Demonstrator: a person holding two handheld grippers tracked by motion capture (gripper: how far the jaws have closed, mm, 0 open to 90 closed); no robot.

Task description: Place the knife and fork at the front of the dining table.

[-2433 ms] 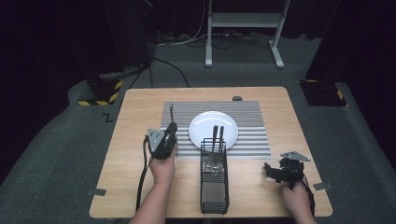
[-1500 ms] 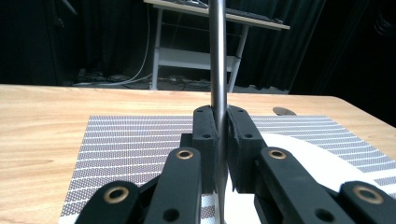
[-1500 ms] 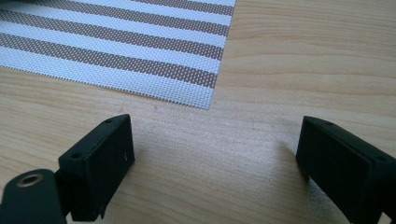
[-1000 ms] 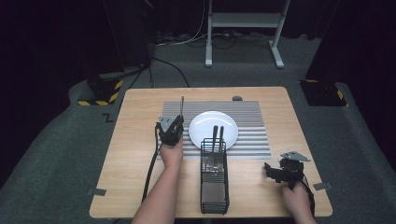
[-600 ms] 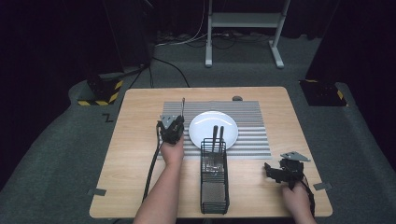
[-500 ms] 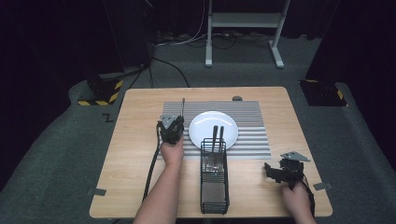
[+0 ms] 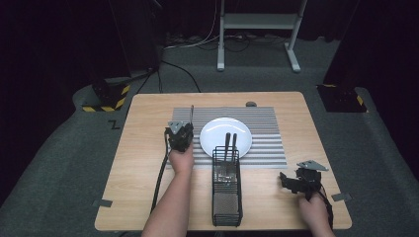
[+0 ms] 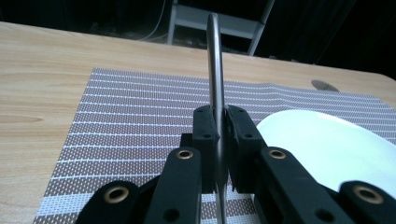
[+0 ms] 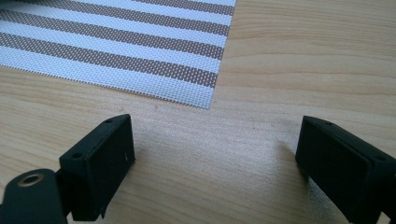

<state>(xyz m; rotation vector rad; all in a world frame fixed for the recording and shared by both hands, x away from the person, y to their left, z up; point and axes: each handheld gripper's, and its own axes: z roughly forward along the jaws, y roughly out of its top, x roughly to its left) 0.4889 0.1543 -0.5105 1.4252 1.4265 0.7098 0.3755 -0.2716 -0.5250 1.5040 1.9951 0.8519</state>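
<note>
One knife sits clamped in your left gripper, blade pointing away, the plate just to its right; your right gripper stands wide, empty.

Tongs clamped on upright metal utensil, striped placemat, white plate

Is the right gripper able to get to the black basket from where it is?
Probably yes. The right gripper is open over bare wood, and the black basket stands just beside it with nothing between them. The left gripper is off by the plate, shut on a thin metal utensil, so it's not in the way.
</note>
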